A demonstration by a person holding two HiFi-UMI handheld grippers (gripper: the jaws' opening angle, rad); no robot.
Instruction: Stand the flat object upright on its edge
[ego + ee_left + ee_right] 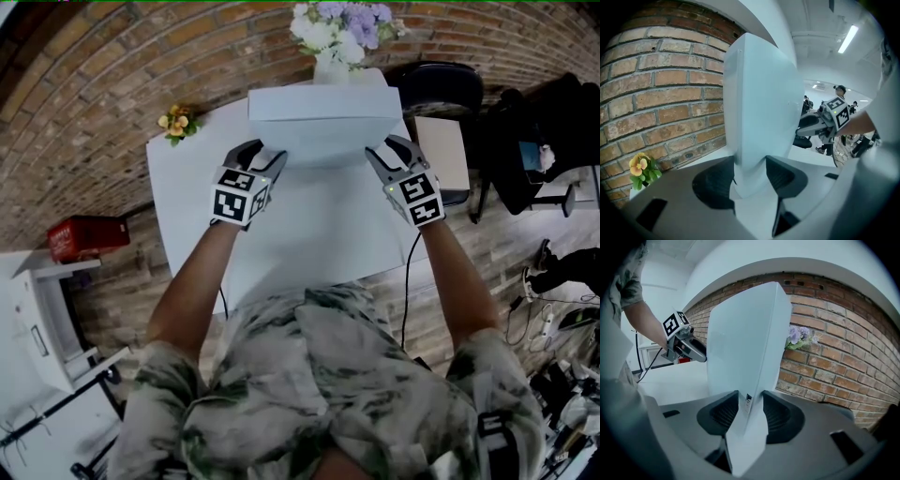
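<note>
The left claw (265, 155) and right claw (386, 150) each clamped an end of the white box (323, 122) between them, which seemed already upright on the tabletop (309, 234), leaving only release.

Lab-like workroom: brick wall (94, 84), ceiling striplight (848, 38)

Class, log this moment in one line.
left gripper: shut on white box | right gripper: shut on white box | white box: over table
</note>
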